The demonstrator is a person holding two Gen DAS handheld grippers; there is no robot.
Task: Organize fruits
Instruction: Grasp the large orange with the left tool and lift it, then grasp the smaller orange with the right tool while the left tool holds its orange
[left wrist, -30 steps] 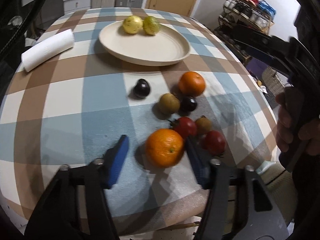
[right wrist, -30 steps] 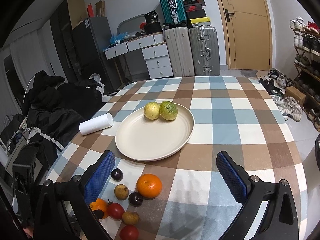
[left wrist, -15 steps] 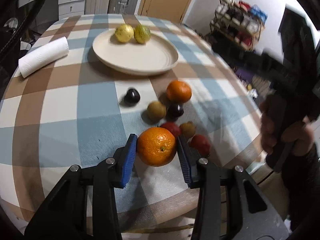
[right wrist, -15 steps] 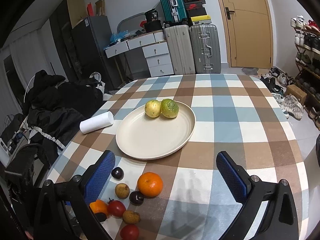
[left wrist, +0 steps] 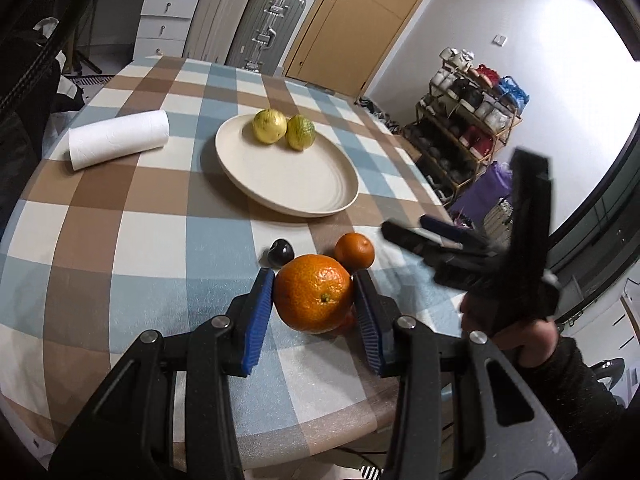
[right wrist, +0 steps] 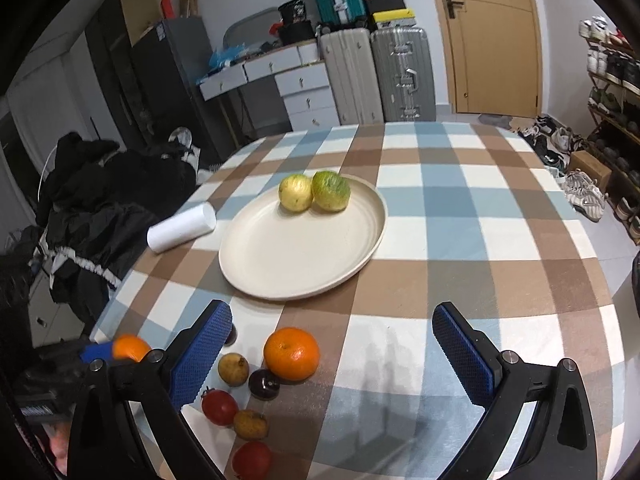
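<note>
The left claw grips a large orange between its blue pads, one pad against each side of the fruit. The orange is held clear of the checked tabletop.

The right claw is open wide, with nothing between its pads. It hangs above the tabletop near the loose fruit.

A cream plate sits near the middle of the tabletop. It carries a yellow fruit and a green-yellow fruit, touching each other at the far rim.

On the cloth on the near side of the plate lie a second orange, a dark plum, two brownish fruits, and two red tomatoes.

A white paper roll lies on its side, left of the plate.
</note>
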